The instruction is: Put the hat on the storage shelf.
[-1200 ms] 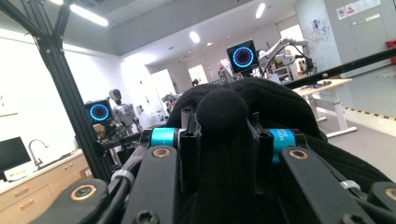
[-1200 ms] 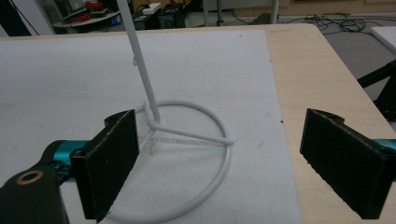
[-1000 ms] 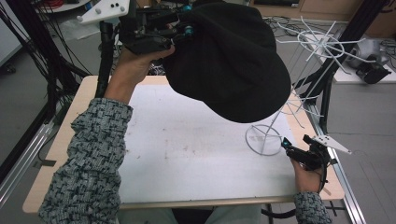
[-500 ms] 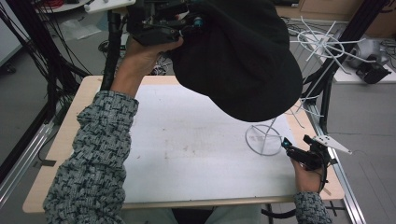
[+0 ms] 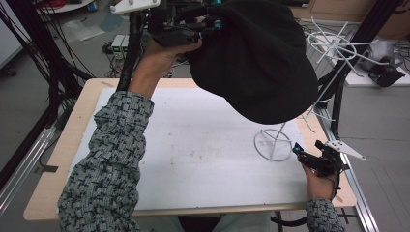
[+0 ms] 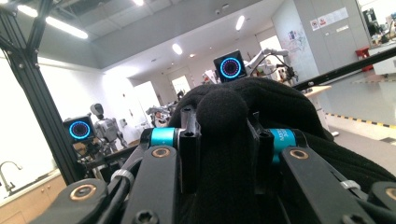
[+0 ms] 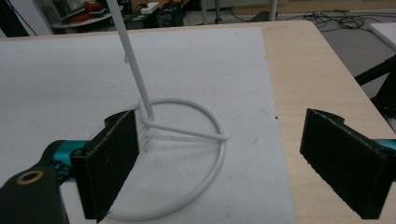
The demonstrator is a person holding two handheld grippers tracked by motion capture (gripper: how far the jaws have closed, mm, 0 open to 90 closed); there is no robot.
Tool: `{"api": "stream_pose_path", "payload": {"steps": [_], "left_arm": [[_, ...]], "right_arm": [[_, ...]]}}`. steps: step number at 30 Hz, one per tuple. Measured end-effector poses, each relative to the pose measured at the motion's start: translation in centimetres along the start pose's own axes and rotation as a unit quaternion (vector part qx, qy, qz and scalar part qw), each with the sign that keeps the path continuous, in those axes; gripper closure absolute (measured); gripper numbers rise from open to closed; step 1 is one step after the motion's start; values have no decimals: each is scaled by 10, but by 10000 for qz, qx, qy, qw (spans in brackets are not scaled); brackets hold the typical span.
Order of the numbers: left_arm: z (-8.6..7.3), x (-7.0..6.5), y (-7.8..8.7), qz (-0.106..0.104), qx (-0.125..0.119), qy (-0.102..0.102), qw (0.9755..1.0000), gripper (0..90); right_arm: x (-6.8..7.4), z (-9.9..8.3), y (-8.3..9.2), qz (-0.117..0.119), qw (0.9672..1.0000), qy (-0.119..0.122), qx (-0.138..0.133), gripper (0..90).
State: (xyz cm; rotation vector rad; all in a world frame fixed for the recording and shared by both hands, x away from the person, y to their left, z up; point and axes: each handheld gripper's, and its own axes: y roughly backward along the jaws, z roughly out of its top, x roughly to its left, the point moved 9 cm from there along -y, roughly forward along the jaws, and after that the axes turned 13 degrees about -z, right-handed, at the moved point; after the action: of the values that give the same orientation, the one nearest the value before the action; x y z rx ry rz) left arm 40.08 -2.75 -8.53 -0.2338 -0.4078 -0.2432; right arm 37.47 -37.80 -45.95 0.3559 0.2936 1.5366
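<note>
Since a second ago the left gripper has carried the black hat a little farther up and away from the person, out past the far edge of the counter. Its jaws are clenched on a fold of the hat's fabric, seen close in the left gripper view. The hat hangs in the air above the white wire stand, seemingly clear of its prongs. The right gripper rests at the counter's right edge, jaws released and wide, beside the stand's ring base. The white mat lies bare between them.
</note>
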Motion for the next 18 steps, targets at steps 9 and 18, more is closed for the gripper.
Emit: {"api": "stream_pose_path", "payload": {"steps": [9, 18], "left_arm": [[-17, 3, -4, 13, 70, 133, 9999, 716], [-25, 5, -5, 69, 205, 211, 9995, 711]], "right_arm": [[0, 0, 0, 9, 10000, 38, -1, 107], [0, -1, -1, 19, 10000, 39, 14, 107]]}}
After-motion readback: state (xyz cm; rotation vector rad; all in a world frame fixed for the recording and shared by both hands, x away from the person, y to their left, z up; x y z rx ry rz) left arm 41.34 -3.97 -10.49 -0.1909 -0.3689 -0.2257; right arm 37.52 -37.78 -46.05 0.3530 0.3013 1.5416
